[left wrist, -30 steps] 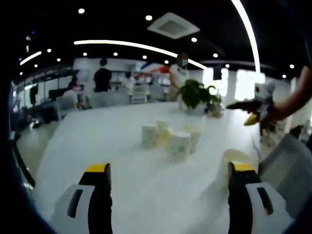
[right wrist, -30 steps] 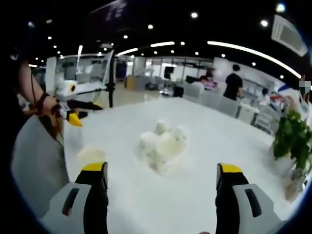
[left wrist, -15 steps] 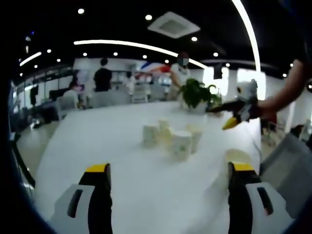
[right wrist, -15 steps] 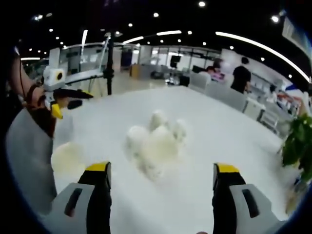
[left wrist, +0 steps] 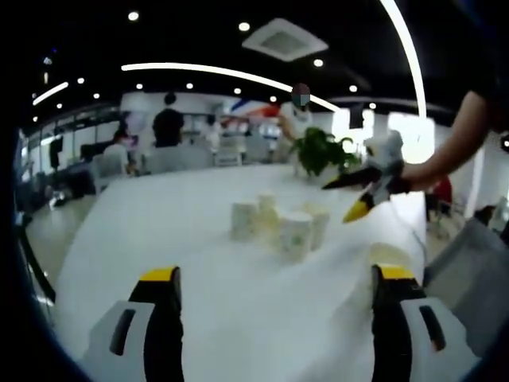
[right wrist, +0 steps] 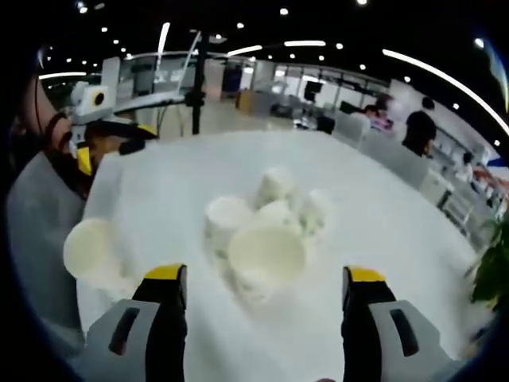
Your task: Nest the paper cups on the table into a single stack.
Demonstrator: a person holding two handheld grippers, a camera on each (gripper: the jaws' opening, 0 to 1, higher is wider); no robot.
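Gleaming white table (left wrist: 159,231) under office ceiling lights (left wrist: 238,76)

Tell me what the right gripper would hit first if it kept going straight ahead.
Most likely the nearest paper cup, whose open mouth sits between the open right gripper fingers at the front of the cluster. Depth is hard to judge here.

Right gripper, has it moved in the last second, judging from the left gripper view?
Yes. The right gripper has swung from beside the potted plant in toward the cluster of paper cups, which stays put on the table.
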